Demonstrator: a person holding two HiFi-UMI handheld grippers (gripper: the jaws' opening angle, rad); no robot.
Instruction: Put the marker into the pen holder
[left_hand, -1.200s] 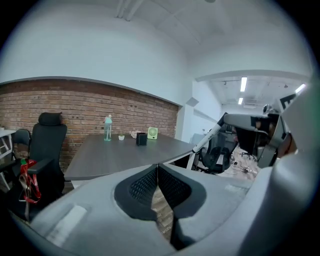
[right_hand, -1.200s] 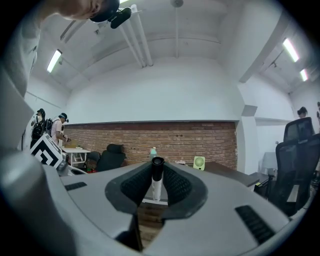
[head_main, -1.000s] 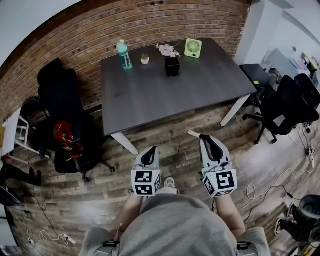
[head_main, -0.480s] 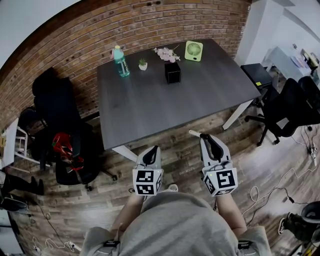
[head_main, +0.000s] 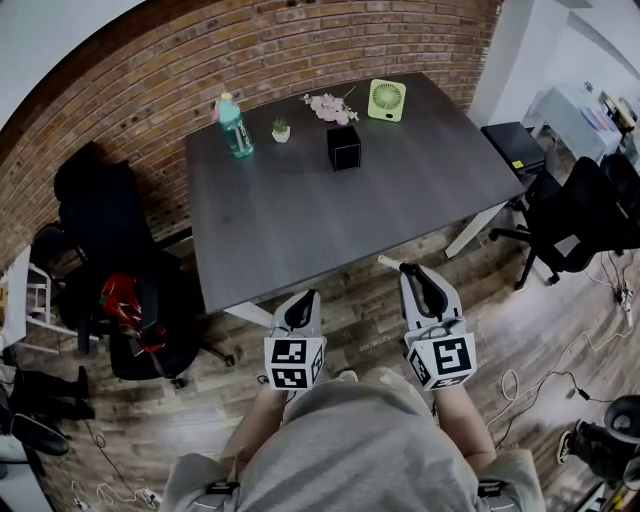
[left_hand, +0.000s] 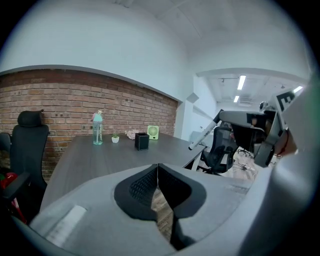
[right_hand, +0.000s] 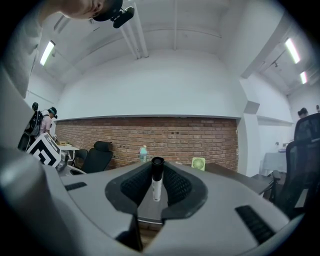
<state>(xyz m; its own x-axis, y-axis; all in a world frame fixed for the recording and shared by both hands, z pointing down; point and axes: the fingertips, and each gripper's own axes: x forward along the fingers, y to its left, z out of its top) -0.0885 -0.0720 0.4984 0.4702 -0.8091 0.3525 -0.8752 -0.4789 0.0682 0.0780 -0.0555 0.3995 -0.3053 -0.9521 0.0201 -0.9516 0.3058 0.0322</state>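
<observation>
Marker (right_hand: 156, 181) sits crosswise between the right gripper's (right_hand: 156, 170) fingers (right_hand: 177, 186). They're clamped on it: dark end sticks up past the tips, pale barrel hangs down in the gap. In the head view we see its pale end poking out left of that gripper's tip, over the wood floor (head_main: 350, 300), just short of the counter (head_main: 330, 215) edge and well apart from the pen holder (head_main: 343, 148).

Left to right in the head view:
- Black chair (head_main: 100, 200) beside the counter's left end, against the brick wall (head_main: 150, 70).
- Left gripper (head_main: 303, 298): fingers (left_hand: 137, 187) clenched, tips touching, empty, held over the floor near the counter's front edge.
- Along the counter's far edge: bottle (head_main: 232, 127), small plant pot (head_main: 281, 131), pink flowers (head_main: 330, 104), the black square pen holder just in front of the flowers, green fan (head_main: 386, 99).
- Right gripper level with the left one, both close to our body.
- Black office chair (head_main: 585, 210) off the counter's right end.
</observation>
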